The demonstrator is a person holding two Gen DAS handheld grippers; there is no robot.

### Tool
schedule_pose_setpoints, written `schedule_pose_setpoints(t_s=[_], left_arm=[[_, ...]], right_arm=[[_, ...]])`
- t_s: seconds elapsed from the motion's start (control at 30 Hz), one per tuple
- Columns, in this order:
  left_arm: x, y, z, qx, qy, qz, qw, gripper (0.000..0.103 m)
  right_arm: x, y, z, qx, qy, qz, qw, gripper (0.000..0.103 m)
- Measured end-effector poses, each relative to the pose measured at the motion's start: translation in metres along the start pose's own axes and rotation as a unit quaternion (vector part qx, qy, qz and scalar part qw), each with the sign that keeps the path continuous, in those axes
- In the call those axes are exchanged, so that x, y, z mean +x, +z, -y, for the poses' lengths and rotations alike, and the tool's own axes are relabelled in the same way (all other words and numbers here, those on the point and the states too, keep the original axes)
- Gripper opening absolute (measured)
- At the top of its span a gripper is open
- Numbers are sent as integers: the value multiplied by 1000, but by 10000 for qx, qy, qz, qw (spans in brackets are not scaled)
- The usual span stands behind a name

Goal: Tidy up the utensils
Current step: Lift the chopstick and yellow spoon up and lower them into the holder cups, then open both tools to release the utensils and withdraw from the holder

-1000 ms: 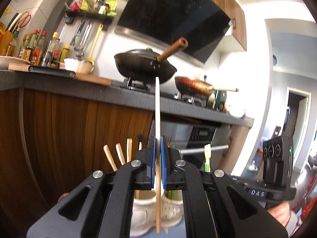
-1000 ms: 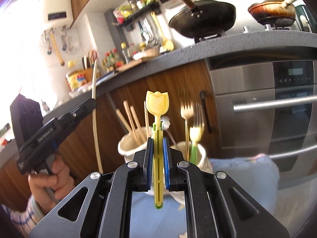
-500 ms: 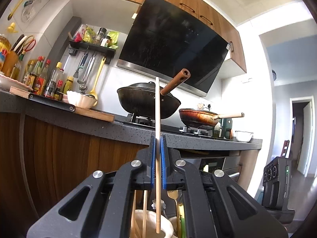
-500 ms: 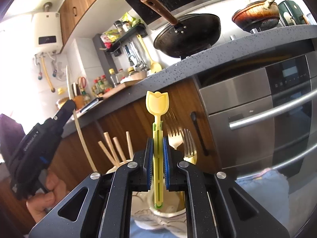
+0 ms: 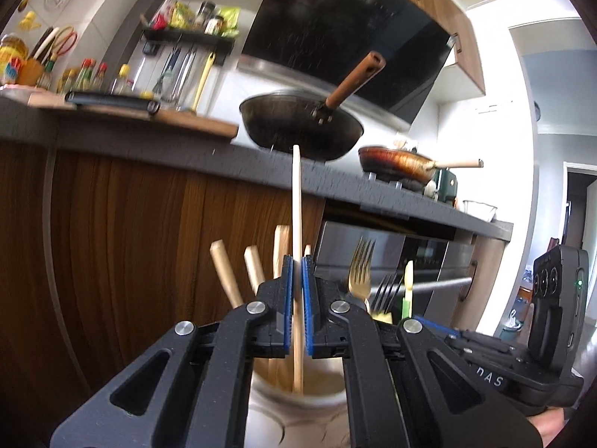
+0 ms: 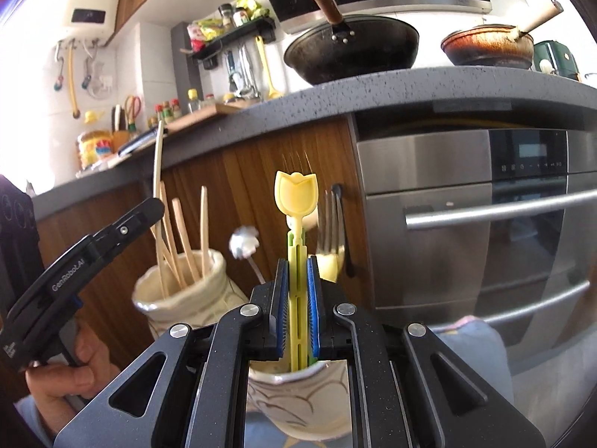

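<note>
My left gripper (image 5: 296,261) is shut on a wooden chopstick (image 5: 296,201) held upright, its lower end inside a cream ceramic holder (image 5: 298,399) with other chopsticks (image 5: 225,272). The left gripper also shows in the right wrist view (image 6: 149,209), over that holder (image 6: 179,291). My right gripper (image 6: 297,261) is shut on a yellow tulip-topped utensil (image 6: 296,194), its lower end inside a second cream holder (image 6: 298,399) holding forks (image 6: 328,220). The forks show in the left wrist view too (image 5: 360,265).
A dark counter edge (image 6: 335,93) runs above wooden cabinet fronts (image 5: 130,242). A black wok (image 6: 350,48) and a brown pan (image 6: 488,44) sit on the hob. A steel oven (image 6: 485,224) is at the right. A blue cloth (image 6: 470,358) lies under the holders.
Both grippers have come down. The chopstick's tip and the yellow utensil's lower end have gone into their holders. Both stay gripped.
</note>
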State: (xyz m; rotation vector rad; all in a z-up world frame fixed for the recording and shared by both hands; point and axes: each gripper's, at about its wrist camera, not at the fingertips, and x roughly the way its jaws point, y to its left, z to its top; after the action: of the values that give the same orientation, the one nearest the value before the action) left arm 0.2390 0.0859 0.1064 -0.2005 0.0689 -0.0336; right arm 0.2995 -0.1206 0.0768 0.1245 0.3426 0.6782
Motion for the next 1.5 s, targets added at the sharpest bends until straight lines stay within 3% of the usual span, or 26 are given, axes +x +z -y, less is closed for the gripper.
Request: schedule_pose_setpoints(t_s=[0.43,0.83,1.2,1.27,1.37,1.5], left_arm=[[7,-18,1,-7,84,-520,9986,5],[6,-18,5,201,211,-595,9978,5],[-1,-14,5,267,258,-515,9980,8],[-5,-12,7,297,274,-468,9981,15],[-12,-10,8,331,317,-390,9982,24],[-25,-11,8,366,375,-291,9982,47]], right_arm=[[6,-13,-9,-283,-120,-192,9993,11],[10,-17,-9,-333,-249,-284,9987,11],[-4,-15,-10,-367,-244,-18,9990,23],[-7,-15,-10,-357,-268,46,9990,33],[-13,-16,-7,-299,-290,127,9991,35],[-21,-19,-6,-281,-354,235,9987,42]])
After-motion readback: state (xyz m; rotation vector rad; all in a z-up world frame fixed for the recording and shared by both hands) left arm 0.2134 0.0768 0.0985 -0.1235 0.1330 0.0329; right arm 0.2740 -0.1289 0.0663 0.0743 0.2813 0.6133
